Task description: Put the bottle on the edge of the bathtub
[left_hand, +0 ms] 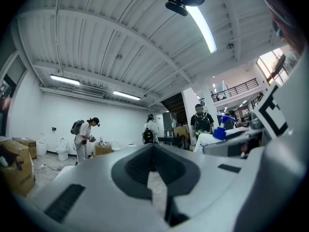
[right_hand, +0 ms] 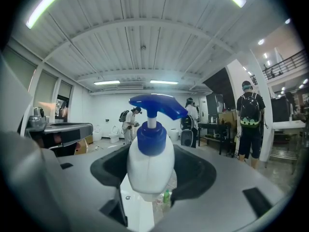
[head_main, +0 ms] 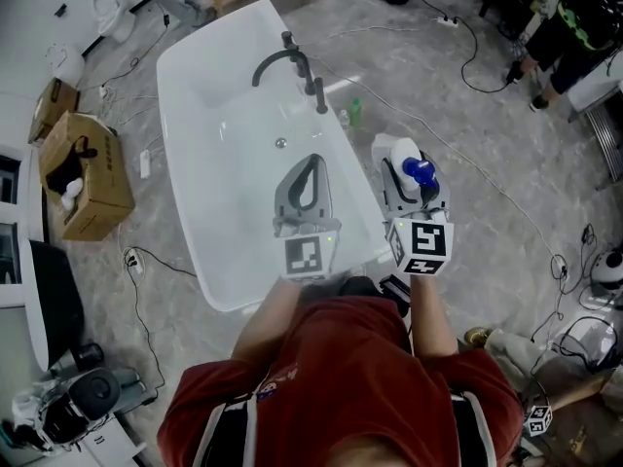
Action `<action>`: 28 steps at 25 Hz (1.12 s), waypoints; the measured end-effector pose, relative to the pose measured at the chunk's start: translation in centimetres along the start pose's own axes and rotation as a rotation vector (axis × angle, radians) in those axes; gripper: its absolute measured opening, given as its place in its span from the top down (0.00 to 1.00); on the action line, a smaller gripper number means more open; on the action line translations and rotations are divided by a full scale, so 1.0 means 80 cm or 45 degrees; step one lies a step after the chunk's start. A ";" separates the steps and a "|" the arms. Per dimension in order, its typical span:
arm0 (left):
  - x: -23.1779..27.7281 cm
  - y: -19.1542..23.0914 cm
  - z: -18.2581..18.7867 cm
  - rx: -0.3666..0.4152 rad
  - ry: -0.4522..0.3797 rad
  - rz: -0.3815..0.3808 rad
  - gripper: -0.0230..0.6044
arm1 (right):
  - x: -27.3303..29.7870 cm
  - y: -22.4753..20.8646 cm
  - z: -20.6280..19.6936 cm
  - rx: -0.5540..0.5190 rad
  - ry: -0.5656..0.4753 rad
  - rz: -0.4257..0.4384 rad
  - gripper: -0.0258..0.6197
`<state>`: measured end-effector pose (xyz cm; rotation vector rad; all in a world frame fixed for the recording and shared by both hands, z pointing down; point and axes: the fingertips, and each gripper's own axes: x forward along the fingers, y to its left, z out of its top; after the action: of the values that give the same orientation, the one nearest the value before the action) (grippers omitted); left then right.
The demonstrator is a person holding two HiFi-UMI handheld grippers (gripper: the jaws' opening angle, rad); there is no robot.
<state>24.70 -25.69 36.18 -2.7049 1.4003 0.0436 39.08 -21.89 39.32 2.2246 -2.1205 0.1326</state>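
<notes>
A white bottle (head_main: 399, 154) with a blue pump head (head_main: 421, 171) sits between the jaws of my right gripper (head_main: 404, 168), which is shut on it. It hangs just right of the white bathtub's right rim (head_main: 358, 185), over the floor. In the right gripper view the bottle (right_hand: 150, 163) fills the gap of the right gripper (right_hand: 152, 175), pump end pointing away. My left gripper (head_main: 311, 163) hovers over the inside of the tub, its jaws meeting at the tips with nothing held. In the left gripper view the left gripper (left_hand: 153, 151) shows the same closed jaws.
A dark faucet (head_main: 290, 61) stands on the tub's far right rim. A small green bottle (head_main: 354, 110) is on the floor beside it. Cardboard boxes (head_main: 88, 163) lie left of the tub, cables (head_main: 506, 202) cross the floor, and people (head_main: 569, 27) stand at the far right.
</notes>
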 end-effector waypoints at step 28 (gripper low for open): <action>0.067 0.106 -0.018 -0.033 -0.074 0.117 0.94 | 0.172 0.049 -0.052 -0.121 0.095 0.112 0.54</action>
<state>20.85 -35.04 36.66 -2.6357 1.5165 0.1465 35.72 -35.29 44.92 2.0427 -2.1392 0.1141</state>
